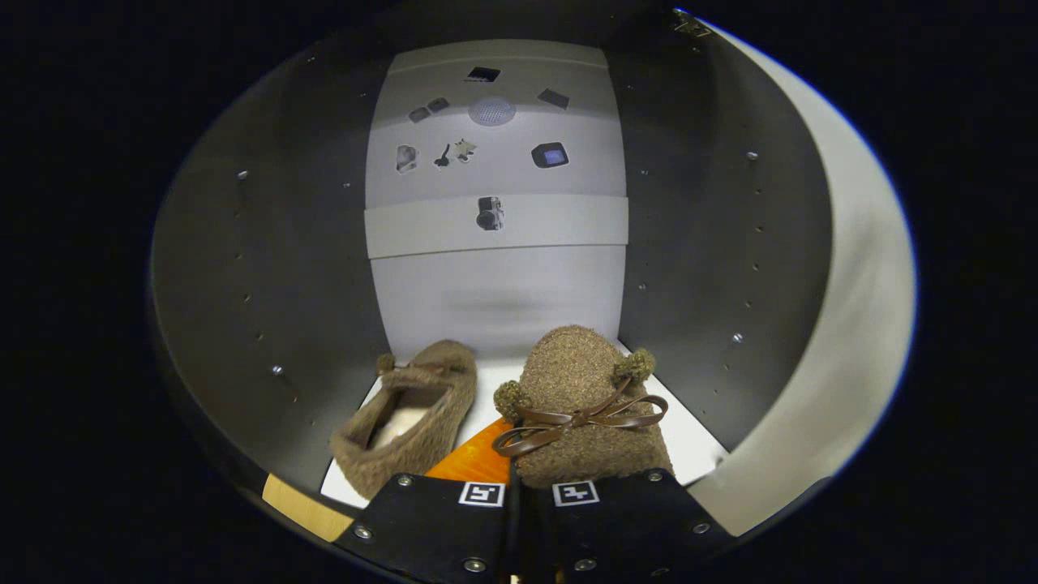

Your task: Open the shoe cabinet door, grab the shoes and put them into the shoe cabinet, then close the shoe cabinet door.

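Observation:
I am looking into the shoe cabinet (268, 268), with dark side walls and a white back panel. Two fuzzy brown shoes are on its white floor (689, 442). The left shoe (409, 426) lies with its opening up and its toe toward the back panel. The right shoe (580, 405), with a brown ribbon bow and pompoms, sits just ahead of my fingers. Its heel end is hidden under them. My gripper (514, 507) has its fingers drawn almost together on the hidden rear edge of that right shoe.
The open cabinet door (851, 284) stands pale at the right. An orange patch (478, 458) shows on the floor between the shoes. Small stickers (490, 212) dot the back panel. A wood-coloured edge (304, 507) lies at the cabinet's front left.

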The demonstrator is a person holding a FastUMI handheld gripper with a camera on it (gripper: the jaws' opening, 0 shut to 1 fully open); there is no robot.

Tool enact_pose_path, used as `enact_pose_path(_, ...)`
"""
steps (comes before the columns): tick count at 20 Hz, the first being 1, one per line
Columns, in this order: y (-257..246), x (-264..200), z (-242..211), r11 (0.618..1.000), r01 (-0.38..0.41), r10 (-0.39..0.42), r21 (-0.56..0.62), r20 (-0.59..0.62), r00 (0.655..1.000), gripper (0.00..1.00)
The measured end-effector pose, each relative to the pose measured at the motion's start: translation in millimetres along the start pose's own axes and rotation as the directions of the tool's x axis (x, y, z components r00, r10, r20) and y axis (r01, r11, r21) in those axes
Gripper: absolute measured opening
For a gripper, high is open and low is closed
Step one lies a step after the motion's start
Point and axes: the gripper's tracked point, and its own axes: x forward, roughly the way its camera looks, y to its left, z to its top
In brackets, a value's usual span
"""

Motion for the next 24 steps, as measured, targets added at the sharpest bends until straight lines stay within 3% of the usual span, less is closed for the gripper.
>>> enact_pose_path(5,1.0,56.1,13.1,0.999,-0.035,0.035,-0.007,-0.021,0.999,0.08)
enact_pose_path(11,4.5,92.5,-4.3,0.999,-0.053,0.054,0.011,-0.098,0.994,0.10)
enact_pose_path(17,5.1,84.6,-4.9,0.995,-0.066,0.076,0.079,-0.135,0.988,0.26)
enact_pose_path(24,5.2,40.5,4.3,0.996,-0.058,0.065,0.062,-0.108,0.992,0.49)
